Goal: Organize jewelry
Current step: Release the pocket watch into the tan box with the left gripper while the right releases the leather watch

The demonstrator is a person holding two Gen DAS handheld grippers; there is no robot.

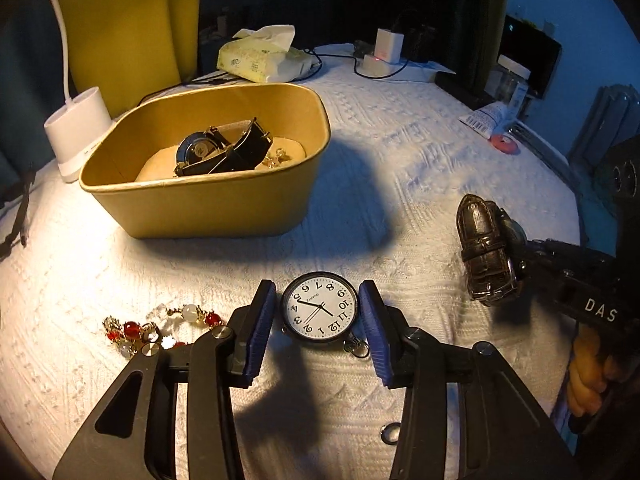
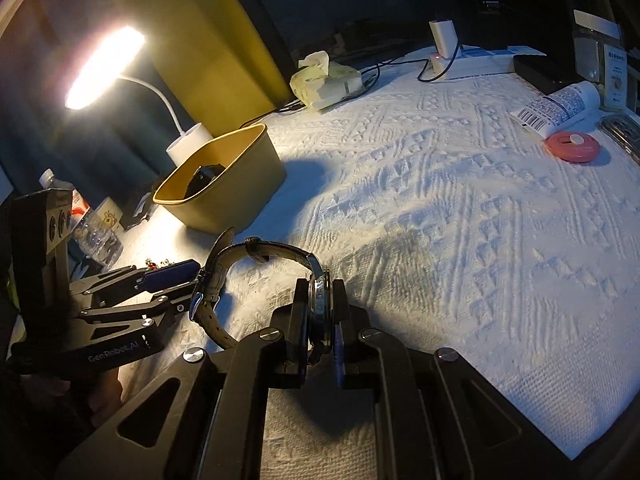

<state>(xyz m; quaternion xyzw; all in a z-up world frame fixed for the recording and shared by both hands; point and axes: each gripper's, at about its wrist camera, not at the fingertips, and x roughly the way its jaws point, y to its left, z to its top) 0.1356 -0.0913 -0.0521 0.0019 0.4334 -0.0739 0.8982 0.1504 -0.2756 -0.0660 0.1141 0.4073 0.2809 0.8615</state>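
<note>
Left tool (image 1: 318, 320): black frame, blue pads, silver screws; right tool (image 2: 322, 320) alike, lettered "DAS"

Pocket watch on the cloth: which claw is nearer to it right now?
Left. The left claw stands open with the pocket watch between its fingers, untouched. The right claw is off to the side, shut on a wristwatch.

A white-faced pocket watch (image 1: 319, 307) lies flat on the desk, a red-and-white bead bracelet (image 1: 160, 330) near it. A dark leather-strapped wristwatch (image 2: 264, 288) is lifted on edge. A tan box (image 1: 208, 168) holds another black watch (image 1: 222, 152).
</note>
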